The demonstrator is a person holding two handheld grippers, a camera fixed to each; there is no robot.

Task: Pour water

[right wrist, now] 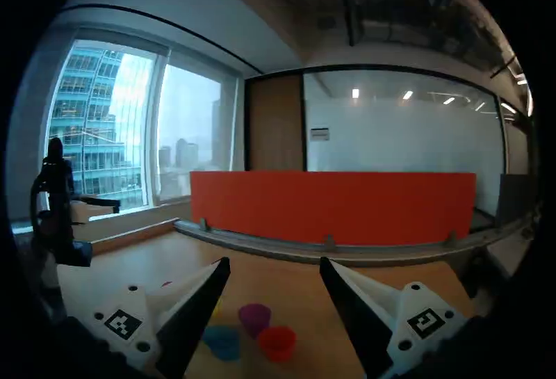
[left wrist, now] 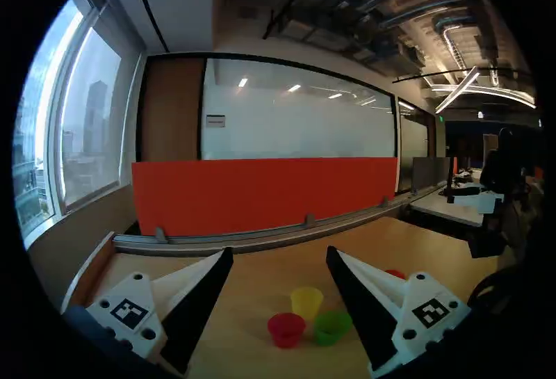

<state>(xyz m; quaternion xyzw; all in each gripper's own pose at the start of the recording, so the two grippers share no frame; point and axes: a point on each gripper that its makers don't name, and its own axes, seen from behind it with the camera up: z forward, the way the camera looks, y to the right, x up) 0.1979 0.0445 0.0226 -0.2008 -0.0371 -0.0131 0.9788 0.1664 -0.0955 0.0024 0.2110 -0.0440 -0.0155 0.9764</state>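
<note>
Fingers (left wrist: 201, 295) of left gripper (left wrist: 279, 250) and right gripper (right wrist: 274, 261) gape empty, each facing three clearly visible cups (left wrist: 306, 302) (right wrist: 255, 318).

Three cups (left wrist: 306, 302) stand in plain sight on the tabletop (left wrist: 278, 268) in the left gripper view, three cups (right wrist: 255, 318) in the right gripper view.

red cup (left wrist: 286, 329), yellow cup (left wrist: 306, 302), green cup (left wrist: 331, 327), upright together

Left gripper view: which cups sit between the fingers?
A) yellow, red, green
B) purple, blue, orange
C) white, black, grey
A: a yellow cup, a red cup and a green cup stand grouped between the spread fingers of the left gripper.
</note>
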